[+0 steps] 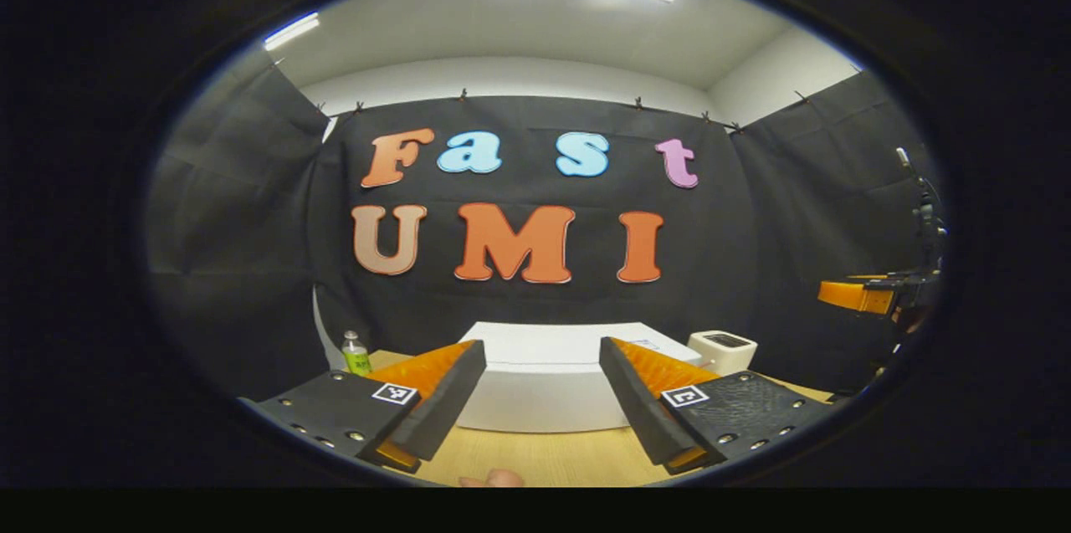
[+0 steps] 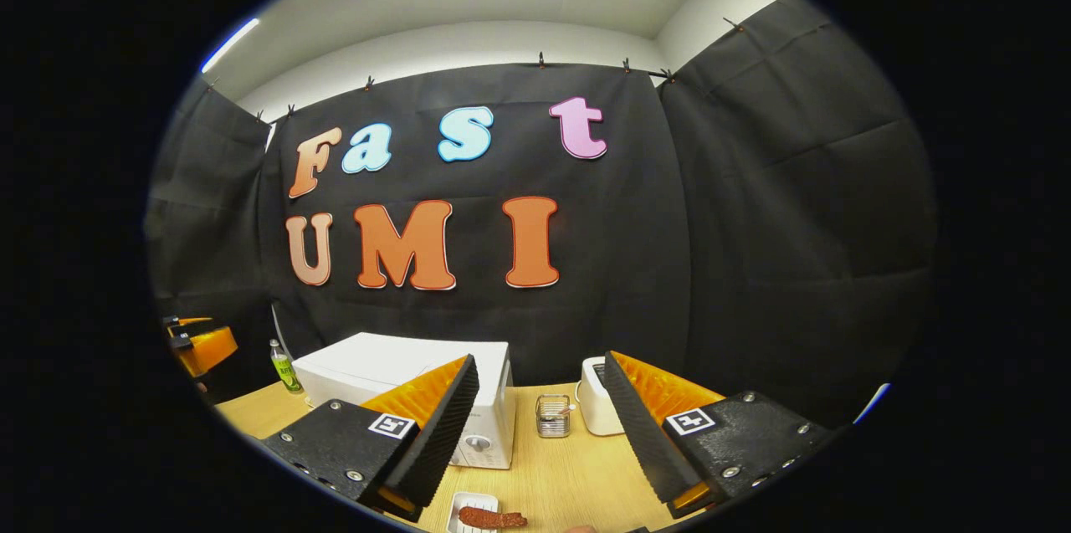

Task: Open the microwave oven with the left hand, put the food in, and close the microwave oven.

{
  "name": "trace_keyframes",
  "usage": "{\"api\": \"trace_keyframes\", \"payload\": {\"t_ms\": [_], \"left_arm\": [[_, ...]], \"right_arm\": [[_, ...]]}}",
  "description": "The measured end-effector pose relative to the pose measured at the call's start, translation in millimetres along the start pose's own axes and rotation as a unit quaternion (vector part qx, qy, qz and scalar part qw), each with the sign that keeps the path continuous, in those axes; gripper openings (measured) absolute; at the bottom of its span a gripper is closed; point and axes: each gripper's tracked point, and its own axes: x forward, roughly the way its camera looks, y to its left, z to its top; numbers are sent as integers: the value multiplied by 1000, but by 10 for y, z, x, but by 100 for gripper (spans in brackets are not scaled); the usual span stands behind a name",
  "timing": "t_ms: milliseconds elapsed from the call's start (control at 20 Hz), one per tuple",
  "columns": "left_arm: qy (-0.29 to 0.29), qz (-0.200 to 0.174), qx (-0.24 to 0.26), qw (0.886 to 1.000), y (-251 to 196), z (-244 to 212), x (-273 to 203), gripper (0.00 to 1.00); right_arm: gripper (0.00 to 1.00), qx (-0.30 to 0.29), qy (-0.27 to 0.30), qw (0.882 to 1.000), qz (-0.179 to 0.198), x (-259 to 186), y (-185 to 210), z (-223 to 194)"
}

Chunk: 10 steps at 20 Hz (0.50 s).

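Note:
A white microwave oven [image 1: 544, 378] stands on the wooden table [image 1: 544, 458] straight ahead in the left gripper view, door closed. My left gripper [image 1: 542, 399] is open in front of it, with nothing between its fingers. In the right gripper view the microwave oven [image 2: 494, 399] sits left of centre, its control knobs facing me. My right gripper [image 2: 542, 424] is open above the table [image 2: 569, 466]. Below it, at the view's bottom edge, a small white dish [image 2: 473, 514] holds a reddish-brown piece of food [image 2: 492, 519]. The other gripper [image 2: 201, 345] shows at far left.
A green-labelled bottle [image 1: 356, 353] stands left of the microwave. A white toaster [image 2: 598, 407] and a small wire holder [image 2: 552, 416] stand to its right. Black cloth walls close in the back and sides. The other gripper [image 1: 862, 296] shows at the far right of the left gripper view.

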Motion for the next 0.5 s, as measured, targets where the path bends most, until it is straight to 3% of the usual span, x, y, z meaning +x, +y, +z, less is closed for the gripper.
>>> {"api": "trace_keyframes", "payload": {"t_ms": [300,350,400,500], "left_arm": [[6,-36,-4,999,-605,-589,451,89],[11,-36,0,999,-681,-724,537,89],[13,-35,4,999,-759,-843,622,89],[18,-41,12,999,-928,-1069,797,89]], "right_arm": [[93,-4,-8,999,-31,-4,-195,-29],[98,-7,-7,999,-37,0,-232,-53],[93,-15,-7,999,-42,10,-271,-73],[93,-22,-6,998,-50,-1,-344,-102]]}}
